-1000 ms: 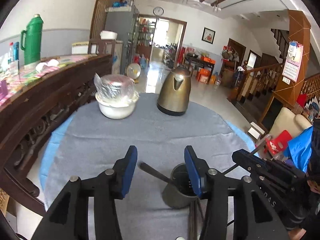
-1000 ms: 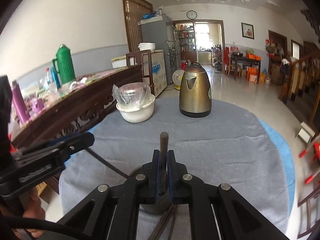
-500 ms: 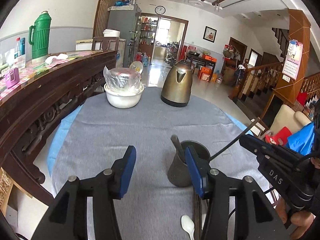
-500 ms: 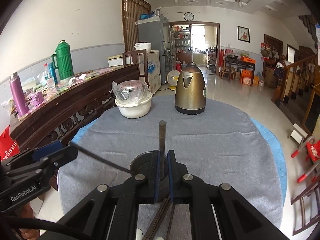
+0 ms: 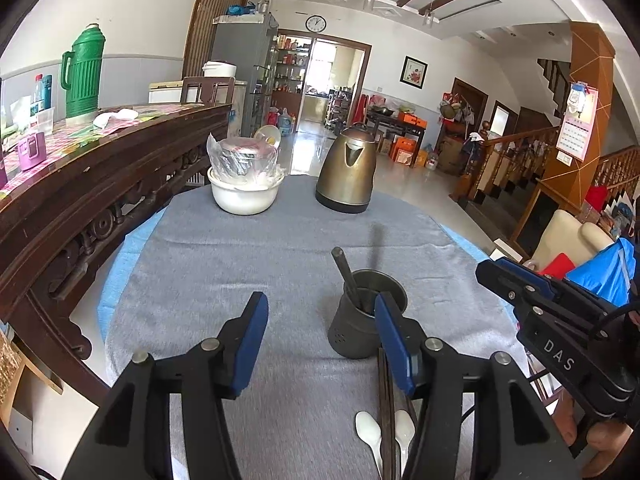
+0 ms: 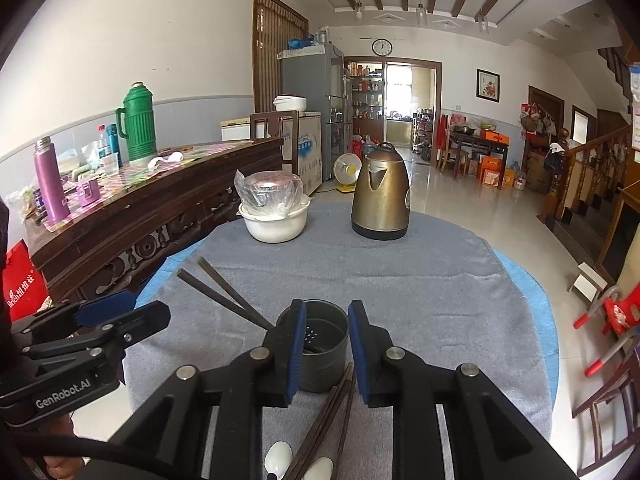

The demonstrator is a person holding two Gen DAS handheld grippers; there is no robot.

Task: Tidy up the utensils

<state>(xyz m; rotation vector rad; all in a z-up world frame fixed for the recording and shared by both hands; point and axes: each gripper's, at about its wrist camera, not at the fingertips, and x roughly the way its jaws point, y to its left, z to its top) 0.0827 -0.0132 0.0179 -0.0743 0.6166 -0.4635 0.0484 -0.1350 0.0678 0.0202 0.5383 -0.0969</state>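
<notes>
The left gripper [image 5: 320, 332] is hovering over the grey cloth [image 5: 240, 256], its jaws opening with nothing between them. Just to its right, the metal cup [image 6: 316, 344] is standing upright, two dark chopsticks [image 6: 224, 296] leaning out of it. The right gripper [image 6: 323, 350] is opening too, empty. More chopsticks [image 6: 324, 420] and white spoons [image 5: 370, 432] are lying nearer the camera.

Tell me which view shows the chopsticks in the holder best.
Right wrist: two chopsticks lean out of the holder at full length, unblocked. Left wrist shows one clearly, the other only as a blur.
</notes>
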